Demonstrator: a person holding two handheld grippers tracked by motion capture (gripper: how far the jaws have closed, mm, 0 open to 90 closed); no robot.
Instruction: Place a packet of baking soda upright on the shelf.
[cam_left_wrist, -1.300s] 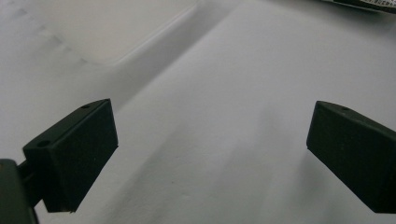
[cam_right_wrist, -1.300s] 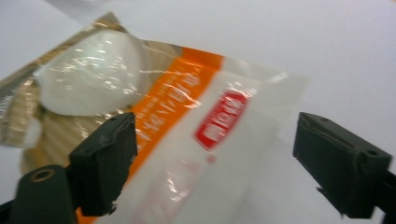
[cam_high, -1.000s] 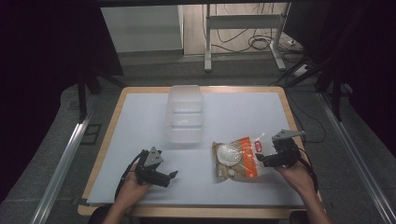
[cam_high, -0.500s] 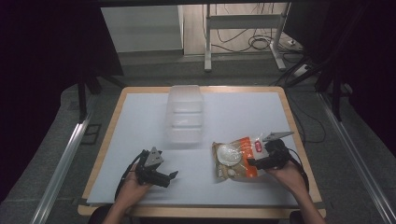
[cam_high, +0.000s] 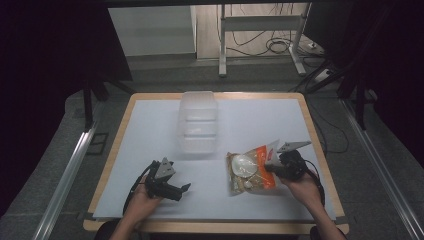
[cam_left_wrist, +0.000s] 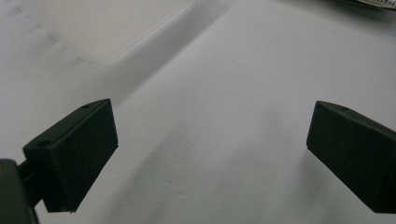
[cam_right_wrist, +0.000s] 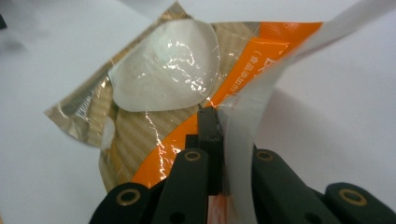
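Note:
An orange and tan snack bag with a clear window lies on the white table at the right. My right gripper is shut on the bag's right edge, and the right gripper view shows the white seam pinched between the jaws of the right gripper. My left gripper rests low on the table at the front left, apart from the bag. The left gripper's jaws stand wide open over bare white surface with nothing between them.
A clear plastic container stands at the table's back middle; its edge shows faintly ahead of the left gripper. The table has a wooden rim. Metal rails and cables lie on the floor around it.
My right gripper has moved left onto the bag's right edge and shut on it. The left gripper has stayed where it was.

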